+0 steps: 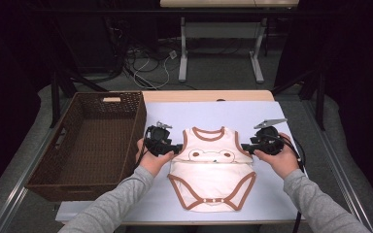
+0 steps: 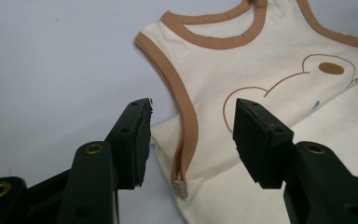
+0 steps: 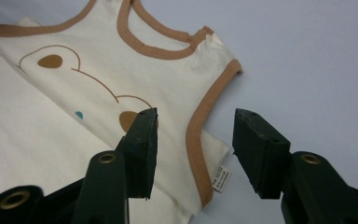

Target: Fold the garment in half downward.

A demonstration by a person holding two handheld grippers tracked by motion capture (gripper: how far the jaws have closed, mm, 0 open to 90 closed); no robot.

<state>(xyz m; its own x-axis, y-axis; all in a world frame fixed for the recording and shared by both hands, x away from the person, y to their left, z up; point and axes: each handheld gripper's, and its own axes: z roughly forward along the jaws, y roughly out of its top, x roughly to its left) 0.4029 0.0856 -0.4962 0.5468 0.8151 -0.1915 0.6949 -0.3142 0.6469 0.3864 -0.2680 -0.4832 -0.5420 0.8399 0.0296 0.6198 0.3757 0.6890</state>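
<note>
Both the left gripper [image 1: 177, 147] and right gripper [image 1: 245, 145] have jaws released, flanking the bodysuit's [image 1: 211, 171] folded sides, seemingly not touching it.

one bodysuit [image 1: 212, 167], one wicker basket [image 1: 85, 175], two hand-held grippers

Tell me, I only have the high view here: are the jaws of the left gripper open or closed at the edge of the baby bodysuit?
Observer: Open. The left gripper straddles the brown armhole trim of the bodysuit, not yet pinching it.
Operator: And the right one?
Observer: The right gripper is open too, jaws either side of the other armhole's trim.
Operator: Anything near that edge?
Observer: A small white label sticks out from the side seam between the jaws.
</note>
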